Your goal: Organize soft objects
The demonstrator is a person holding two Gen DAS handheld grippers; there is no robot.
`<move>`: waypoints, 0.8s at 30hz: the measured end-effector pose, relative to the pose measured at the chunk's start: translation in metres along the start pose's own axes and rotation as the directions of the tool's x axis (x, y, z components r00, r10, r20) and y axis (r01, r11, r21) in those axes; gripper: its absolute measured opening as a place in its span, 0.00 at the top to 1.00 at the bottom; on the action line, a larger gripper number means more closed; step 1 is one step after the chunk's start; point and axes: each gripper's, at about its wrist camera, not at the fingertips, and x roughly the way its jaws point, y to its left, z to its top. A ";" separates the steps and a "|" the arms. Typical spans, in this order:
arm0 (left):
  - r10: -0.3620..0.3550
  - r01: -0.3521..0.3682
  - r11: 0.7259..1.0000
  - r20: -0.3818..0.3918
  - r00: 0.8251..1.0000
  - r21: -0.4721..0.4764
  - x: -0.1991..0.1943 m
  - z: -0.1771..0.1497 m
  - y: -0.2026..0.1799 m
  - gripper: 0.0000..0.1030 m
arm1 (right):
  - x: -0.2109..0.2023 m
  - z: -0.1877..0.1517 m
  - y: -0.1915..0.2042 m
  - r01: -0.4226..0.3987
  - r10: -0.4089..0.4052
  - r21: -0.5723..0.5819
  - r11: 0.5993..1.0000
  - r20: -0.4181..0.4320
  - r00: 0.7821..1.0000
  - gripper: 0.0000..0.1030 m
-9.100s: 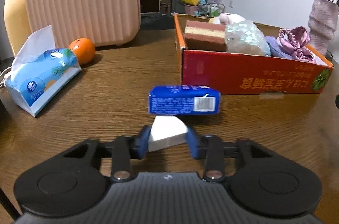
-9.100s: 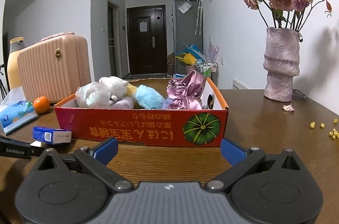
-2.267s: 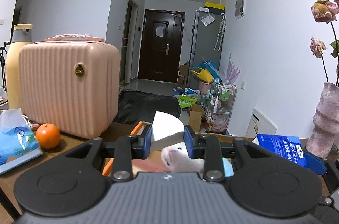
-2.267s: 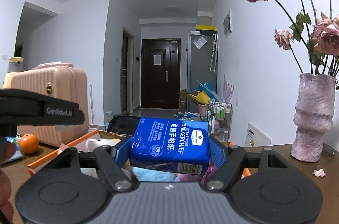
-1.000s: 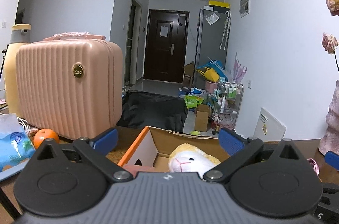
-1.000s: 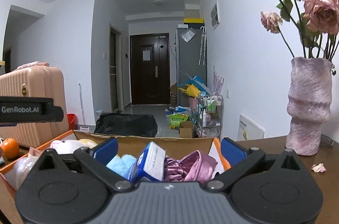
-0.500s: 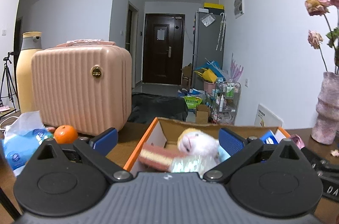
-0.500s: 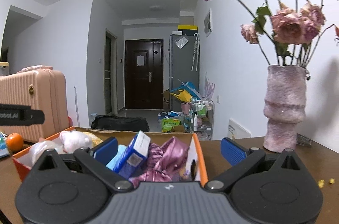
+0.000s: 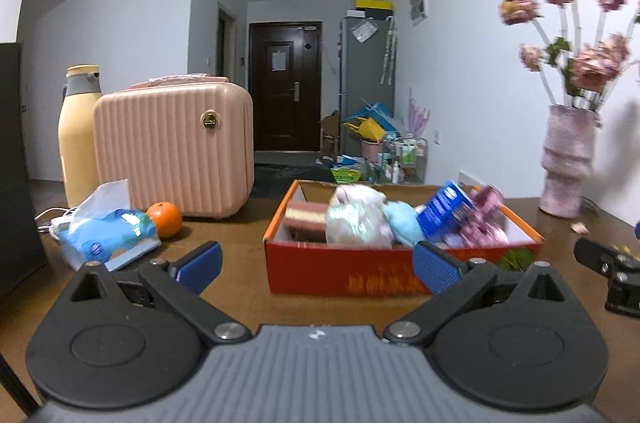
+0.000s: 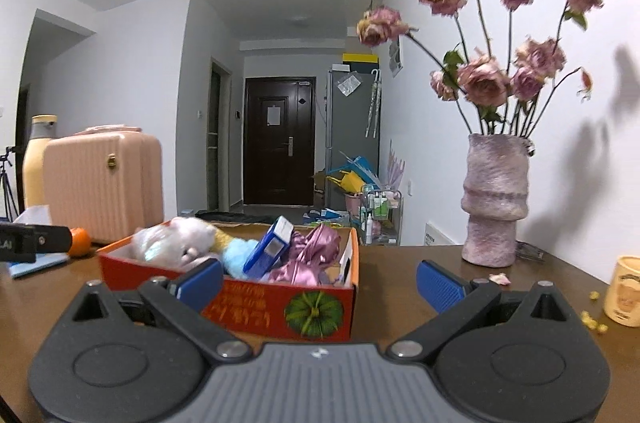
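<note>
An orange cardboard box (image 9: 344, 269) (image 10: 280, 307) stands on the wooden table. It holds a striped sponge (image 9: 306, 214), a plush toy (image 9: 356, 197), a clear-wrapped bundle (image 9: 352, 225), a light blue soft item (image 9: 402, 223), a blue tissue pack (image 9: 446, 211) (image 10: 268, 247) standing on edge, and pink satin cloth (image 9: 482, 223) (image 10: 308, 259). My left gripper (image 9: 316, 265) is open and empty, in front of the box. My right gripper (image 10: 320, 281) is open and empty, near the box's right end.
A blue tissue pack (image 9: 108, 235), an orange (image 9: 165, 219), a pink suitcase (image 9: 176, 151) and a yellow flask (image 9: 78, 131) stand at the left. A pink vase of dried roses (image 10: 494, 199) and a yellow cup (image 10: 624, 291) stand at the right.
Both grippers let go of their items into the box, then drew back from it and dropped lower. The box now sits farther away in both views.
</note>
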 end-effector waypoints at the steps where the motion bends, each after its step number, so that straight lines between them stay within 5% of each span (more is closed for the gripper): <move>1: -0.007 0.007 1.000 0.002 1.000 0.006 -0.012 -0.004 0.000 0.00 | -0.012 -0.002 0.000 -0.001 0.001 -0.001 1.000 -0.003 1.000 0.00; 13: -0.075 0.073 0.996 0.042 0.996 0.058 -0.148 -0.059 -0.002 0.00 | -0.139 -0.038 0.000 -0.003 0.004 0.013 1.000 -0.037 0.999 0.00; 24: -0.149 0.150 0.987 -0.017 0.989 0.059 -0.194 -0.093 0.002 0.00 | -0.195 -0.057 0.025 -0.036 0.034 -0.009 0.999 -0.101 0.994 0.00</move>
